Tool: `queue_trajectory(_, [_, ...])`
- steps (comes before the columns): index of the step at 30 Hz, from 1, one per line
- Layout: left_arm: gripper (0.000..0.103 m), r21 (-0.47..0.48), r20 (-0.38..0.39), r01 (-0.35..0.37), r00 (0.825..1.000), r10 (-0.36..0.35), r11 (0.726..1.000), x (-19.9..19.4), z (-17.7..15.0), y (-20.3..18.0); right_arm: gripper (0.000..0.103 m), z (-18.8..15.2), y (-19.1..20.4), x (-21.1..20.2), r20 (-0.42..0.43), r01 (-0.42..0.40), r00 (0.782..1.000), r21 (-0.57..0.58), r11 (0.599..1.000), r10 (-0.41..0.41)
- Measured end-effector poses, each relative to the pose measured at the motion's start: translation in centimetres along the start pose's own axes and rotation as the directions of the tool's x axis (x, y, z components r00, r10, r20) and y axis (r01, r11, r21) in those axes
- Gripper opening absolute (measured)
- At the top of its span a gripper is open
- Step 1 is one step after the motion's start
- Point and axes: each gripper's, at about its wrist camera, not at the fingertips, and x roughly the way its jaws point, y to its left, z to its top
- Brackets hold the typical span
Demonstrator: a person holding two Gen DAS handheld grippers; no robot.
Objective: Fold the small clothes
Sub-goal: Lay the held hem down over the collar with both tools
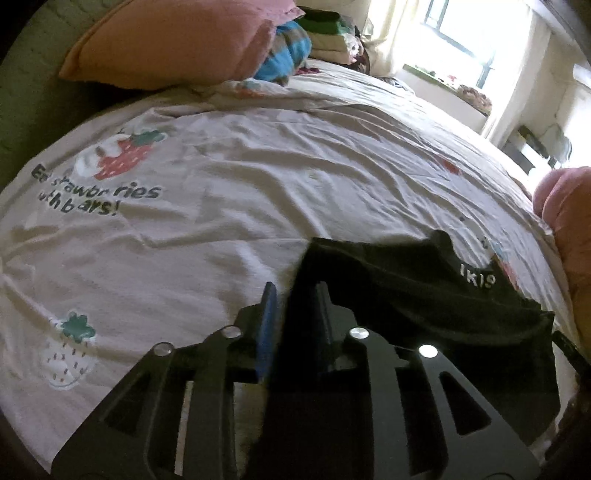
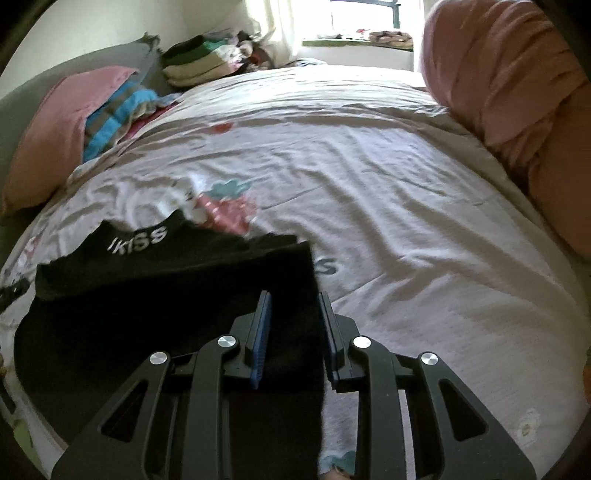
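The bed carries a wrinkled pale sheet printed with strawberries and dark lettering. At its far left edge lies a pink pillow, with a blue striped cloth just beside it and a stack of folded laundry behind that. A second pink pillow lies along the right edge of the bed, near the window.

The black garment lies on the near part of the sheet, between the two tools. Its waistband, with white lettering, faces the far side and is raised in a fold.

Left tool: the jaws stand slightly apart, with the left corner of the black garment between them. The blue pad of the left finger is visible with a narrow gap beside it; the right finger is partly covered by cloth. Whether the pads press on the cloth cannot be told.

Right tool: the jaws stand narrowly apart with the right edge of the black garment running up between the blue pads. The cloth fills the gap and drapes leftward from it.
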Motion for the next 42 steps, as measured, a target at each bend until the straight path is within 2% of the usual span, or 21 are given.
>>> queue_trajectory(3, [0.022,-0.003,-0.024,0.006,1.0,-0.006,1.0,0.6,0.1,0.9,0.037,0.3,-0.4,0.3,-0.009,0.0,1.0,0.01,1.0,0.0])
queue_trajectory(6, [0.041,0.008,-0.078,0.05,0.996,-0.049,0.999,1.8,0.1,1.1,0.042,0.5,0.1,1.1,-0.036,-0.001,0.999,-0.019,1.0,0.0])
queue_trajectory(9, [0.041,0.041,-0.095,0.066,0.994,-0.062,0.997,2.6,-0.2,0.5,0.042,0.6,0.5,2.0,-0.062,-0.015,0.998,-0.037,0.999,0.013])
queue_trajectory(11, [0.041,0.038,-0.101,0.104,0.99,-0.1,0.994,2.9,-0.5,0.1,0.041,0.7,0.6,2.6,-0.067,-0.019,0.998,-0.042,0.999,0.016])
queue_trajectory(12, [0.038,0.04,-0.103,0.114,0.989,-0.109,0.993,3.0,-0.6,0.0,0.034,0.7,0.7,2.7,-0.064,-0.019,0.998,-0.044,0.999,0.016])
queue_trajectory(13, [0.025,0.049,-0.101,0.107,0.99,-0.102,0.993,3.1,-0.7,-0.2,0.021,0.7,0.8,2.8,-0.058,-0.025,0.998,-0.047,0.999,0.022])
queue_trajectory(15, [0.014,0.068,-0.091,0.101,0.991,-0.094,0.993,3.3,-0.8,-0.5,0.012,0.6,1.0,2.6,-0.046,-0.032,0.998,-0.051,0.998,0.03])
queue_trajectory(17, [0.007,0.068,-0.081,0.103,0.992,-0.097,0.992,3.2,-0.8,-0.4,0.01,0.5,1.0,2.3,-0.03,-0.031,0.999,-0.054,0.998,0.029])
queue_trajectory(24, [0.003,0.091,0.013,0.095,0.995,-0.097,0.991,1.1,0.2,-0.6,0.007,1.4,0.2,-0.3,0.057,-0.065,0.996,-0.016,0.998,0.066])
queue_trajectory(27, [0.003,0.085,0.066,0.129,0.989,-0.135,0.988,-0.8,1.5,-0.4,0.007,2.4,-0.4,-1.5,0.1,-0.103,0.99,0.025,0.994,0.1])
queue_trajectory(31, [0.003,0.103,0.124,0.124,0.983,-0.137,0.987,-1.9,2.9,-0.9,0.007,3.5,-0.9,-1.7,0.14,-0.106,0.985,0.048,0.993,0.099])
queue_trajectory(36, [0.003,0.125,0.082,0.101,0.99,-0.111,0.987,0.9,2.9,-1.1,0.007,3.6,-0.9,0.4,0.109,-0.091,0.99,0.062,0.994,0.084])
queue_trajectory(42, [0.005,0.108,0.013,0.078,0.997,-0.079,0.991,3.5,1.7,0.0,0.007,2.3,-0.8,2.9,0.039,-0.016,0.999,0.076,0.997,0.013])
